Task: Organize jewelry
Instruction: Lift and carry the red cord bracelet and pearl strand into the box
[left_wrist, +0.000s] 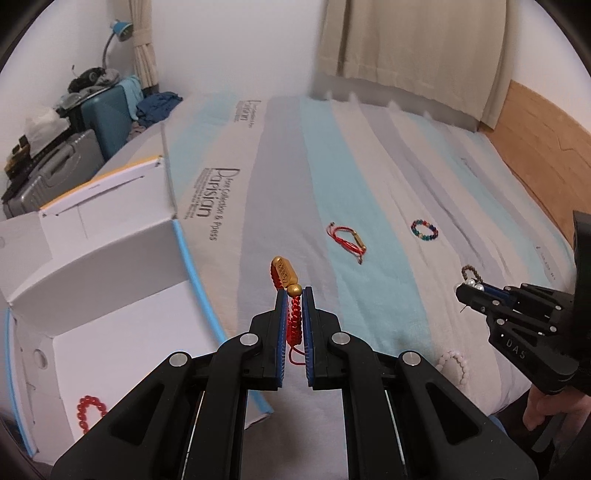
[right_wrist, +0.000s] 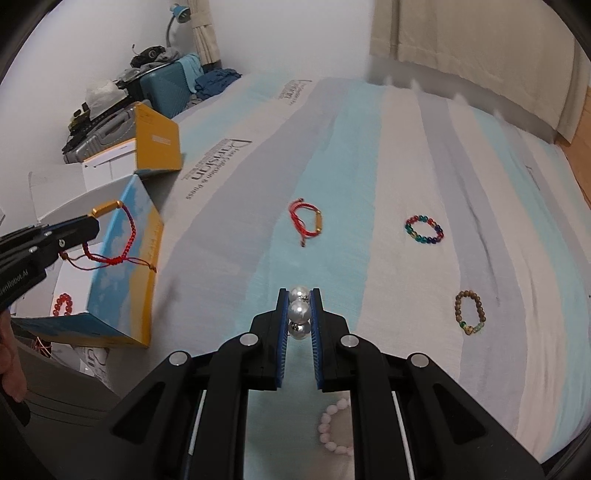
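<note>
My left gripper (left_wrist: 294, 291) is shut on a red cord bracelet with a gold tube (left_wrist: 284, 275), lifted above the bed beside the open white box (left_wrist: 122, 317). In the right wrist view the same bracelet (right_wrist: 110, 236) dangles from the left gripper (right_wrist: 94, 225) in front of the box. My right gripper (right_wrist: 299, 295) is shut on a string of large white pearls (right_wrist: 300, 312), and shows at the right of the left wrist view as the right gripper (left_wrist: 466, 290). A red bead bracelet (left_wrist: 88, 408) lies inside the box.
On the striped bedspread (right_wrist: 369, 147) lie a second red cord bracelet (right_wrist: 306, 221), a multicoloured bead bracelet (right_wrist: 424, 229), a brown bead bracelet (right_wrist: 470, 312) and a pink bead bracelet (right_wrist: 332, 428). Suitcases (left_wrist: 107, 114) and clutter stand at the far left. A yellow box lid (right_wrist: 157, 147) stands behind the box.
</note>
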